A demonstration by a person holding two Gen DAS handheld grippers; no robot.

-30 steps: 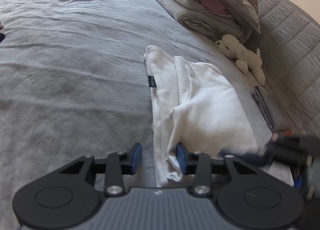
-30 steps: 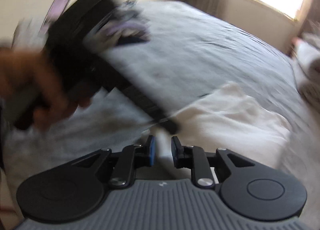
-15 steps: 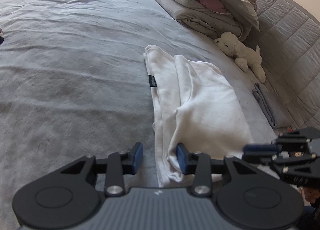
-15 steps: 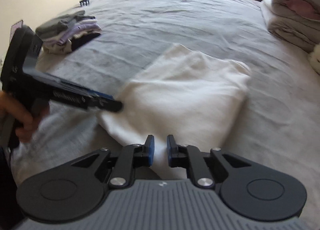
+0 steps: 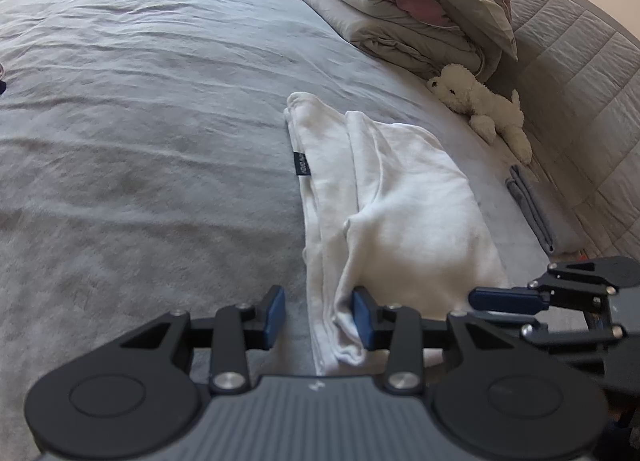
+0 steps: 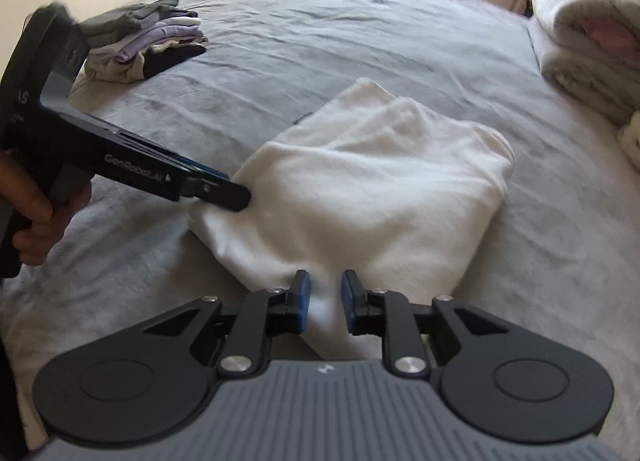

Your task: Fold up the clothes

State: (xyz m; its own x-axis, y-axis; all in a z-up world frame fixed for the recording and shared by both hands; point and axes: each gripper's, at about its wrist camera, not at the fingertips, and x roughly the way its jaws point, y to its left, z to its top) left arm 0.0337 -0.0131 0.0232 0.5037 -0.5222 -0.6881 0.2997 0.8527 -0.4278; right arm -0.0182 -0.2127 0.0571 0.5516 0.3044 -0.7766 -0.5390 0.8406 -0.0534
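Right tongs slid in at near edge, jaws just opening, straddling white garment on bed. Left tongs apart over corner, probably unclamped. Long axis runs away from me.

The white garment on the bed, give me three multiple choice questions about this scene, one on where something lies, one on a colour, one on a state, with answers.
1. Where does the stuffed toy lie?
A. beside the rolled duvet
B. on the stack of folded clothes
C. on the white garment

2. What colour is the garment's small tag?
A. red
B. black
C. yellow

3. How is the white garment?
A. hanging
B. spread flat, unfolded
C. folded into layers on the bed

Answers: 1 A, the toy rests against the duvet by the headboard. 2 B, the tag is dark on the white edge. 3 C, stacked layers show along its edge.
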